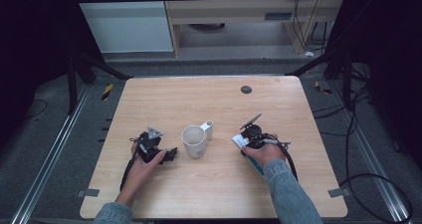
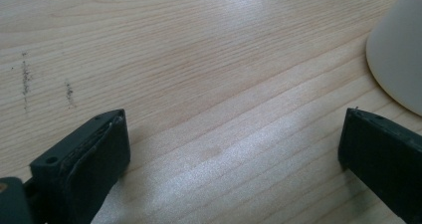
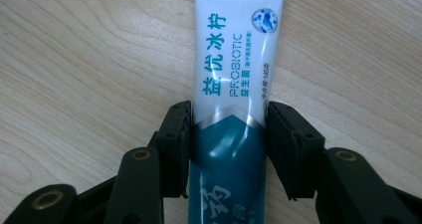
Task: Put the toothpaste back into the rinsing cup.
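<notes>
Toothpaste tube [image 3: 234,109], white above and teal below, is clamped between the jaws of the right gripper [image 3: 229,134] low over the wooden counter [image 1: 224,194]; its lower end is cut off by the frame. The left gripper [image 2: 234,149] is held wide apart and empty beside a cream mug [image 1: 194,141], seen only in part at the edge of its own view.

Mug [image 2: 398,50] cut by the left gripper view's right edge; tube [image 3: 234,109] running off top and bottom of the right gripper view, mostly hand-hidden from above.
</notes>
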Tool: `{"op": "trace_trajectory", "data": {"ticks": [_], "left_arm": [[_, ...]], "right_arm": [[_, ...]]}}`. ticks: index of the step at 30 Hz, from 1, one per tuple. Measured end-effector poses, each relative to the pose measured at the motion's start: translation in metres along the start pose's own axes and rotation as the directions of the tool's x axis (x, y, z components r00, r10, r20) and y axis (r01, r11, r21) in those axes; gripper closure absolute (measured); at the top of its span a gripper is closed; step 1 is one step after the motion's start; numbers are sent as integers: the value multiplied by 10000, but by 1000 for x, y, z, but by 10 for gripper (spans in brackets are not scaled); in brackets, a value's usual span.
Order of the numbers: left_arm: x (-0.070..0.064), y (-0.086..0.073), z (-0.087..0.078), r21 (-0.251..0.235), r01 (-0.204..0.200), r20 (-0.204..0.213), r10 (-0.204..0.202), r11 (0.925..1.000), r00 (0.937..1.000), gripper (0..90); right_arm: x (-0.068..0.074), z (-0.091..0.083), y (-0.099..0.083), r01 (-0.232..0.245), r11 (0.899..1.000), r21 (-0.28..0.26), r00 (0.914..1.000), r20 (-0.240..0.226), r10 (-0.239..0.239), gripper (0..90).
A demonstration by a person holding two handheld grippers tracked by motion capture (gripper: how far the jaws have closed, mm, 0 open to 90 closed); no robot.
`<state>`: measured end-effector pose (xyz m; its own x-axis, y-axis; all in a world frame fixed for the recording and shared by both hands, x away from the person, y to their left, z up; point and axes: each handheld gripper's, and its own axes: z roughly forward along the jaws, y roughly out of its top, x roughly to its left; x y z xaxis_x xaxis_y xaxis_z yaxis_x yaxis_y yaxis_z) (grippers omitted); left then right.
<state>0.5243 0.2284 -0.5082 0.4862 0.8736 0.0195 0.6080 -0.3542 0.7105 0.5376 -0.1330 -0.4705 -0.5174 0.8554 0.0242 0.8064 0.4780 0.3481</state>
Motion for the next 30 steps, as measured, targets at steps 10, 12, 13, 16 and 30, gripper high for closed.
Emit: {"op": "trace_trajectory", "data": {"ticks": [10,12,13,16,30], "left_arm": [[0,0,0,-9,8,-5,-8,10000,10000,0],[0,0,0,-2,1,-7,-1,10000,10000,0],[0,0,0,-12,12,-6,-12,10000,10000,0],[0,0,0,-6,2,-6,-2,10000,10000,0],[0,0,0,2,-2,9,2,10000,10000,0]], "right_arm": [[6,1,3,254,9994,220,9995,178,-258,557],[5,1,3,277,9994,220,9995,152,-281,560],[5,1,3,278,9994,226,9995,146,-282,564],[5,0,3,404,9989,240,9990,158,-408,587],[5,-2,2,357,9993,141,9991,205,-360,664]]}}
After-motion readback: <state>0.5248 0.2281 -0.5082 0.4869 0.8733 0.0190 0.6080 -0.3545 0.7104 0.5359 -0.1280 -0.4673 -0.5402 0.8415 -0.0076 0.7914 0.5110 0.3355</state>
